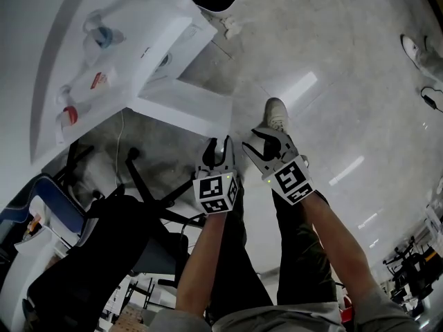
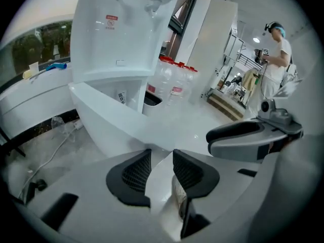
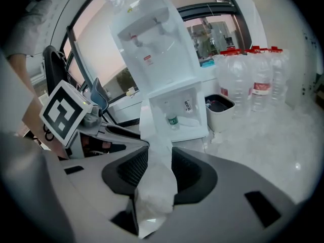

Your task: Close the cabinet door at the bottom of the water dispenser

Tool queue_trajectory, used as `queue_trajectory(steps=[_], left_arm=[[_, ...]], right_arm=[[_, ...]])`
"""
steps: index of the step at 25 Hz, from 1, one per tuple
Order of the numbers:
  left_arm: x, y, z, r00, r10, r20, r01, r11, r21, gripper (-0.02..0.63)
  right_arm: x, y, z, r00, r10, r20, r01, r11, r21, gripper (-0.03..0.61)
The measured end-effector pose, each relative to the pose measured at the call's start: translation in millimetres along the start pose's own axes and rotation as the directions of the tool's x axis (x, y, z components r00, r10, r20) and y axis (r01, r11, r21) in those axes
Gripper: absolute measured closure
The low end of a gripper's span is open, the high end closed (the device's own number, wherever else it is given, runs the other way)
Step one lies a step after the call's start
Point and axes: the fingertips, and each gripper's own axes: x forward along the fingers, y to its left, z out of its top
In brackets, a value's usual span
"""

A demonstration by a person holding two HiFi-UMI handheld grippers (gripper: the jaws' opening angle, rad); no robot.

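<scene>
While left hand-held gripper [image 2: 161, 152] and right hand-held gripper [image 3: 159, 151] gape empty, the dispenser's [image 2: 101, 44] red label [image 2: 112, 21] is illegible.

Bright, even indoor light throughout. In the head view, the glossy pale grey stone floor [image 1: 346, 81] carries long white glare streaks, and the tall white plastic water dispenser [image 1: 131, 40] is washed out almost to blank. Straight lines bow toward the edges. Both gripper views are round fisheye pictures with black corners. The grey-and-black left claw [image 2: 161, 168] and the matching right claw [image 3: 159, 171] look soft and blurred.
</scene>
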Motion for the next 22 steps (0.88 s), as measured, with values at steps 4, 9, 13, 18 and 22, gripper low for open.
queue_trajectory(steps=[4, 9, 13, 18, 22], left_arm=[[15, -11, 17, 1.000, 0.019, 0.005, -0.019, 1.000, -0.024, 0.480], [35, -20, 39, 0.999, 0.039, 0.016, -0.039, 0.999, -0.017, 0.480], [51, -26, 58, 0.999, 0.044, 0.027, -0.043, 0.999, -0.028, 0.480], [67, -29, 77, 0.998, 0.052, 0.040, -0.050, 0.998, -0.044, 0.480], [76, -30, 91, 0.996, 0.063, 0.057, -0.059, 0.996, -0.072, 0.480]], right_arm=[[-19, -27, -1, 1.000, -0.019, 0.007, 0.019, 0.999, 0.029, 0.434], [-39, -57, 5, 0.999, -0.037, 0.030, 0.035, 0.998, 0.060, 0.434], [-49, -79, 9, 0.998, -0.052, 0.040, 0.048, 0.996, 0.078, 0.434], [-54, -98, 19, 0.995, -0.069, 0.069, 0.062, 0.993, 0.101, 0.434], [-52, -109, 28, 0.994, -0.077, 0.082, 0.068, 0.992, 0.107, 0.434]])
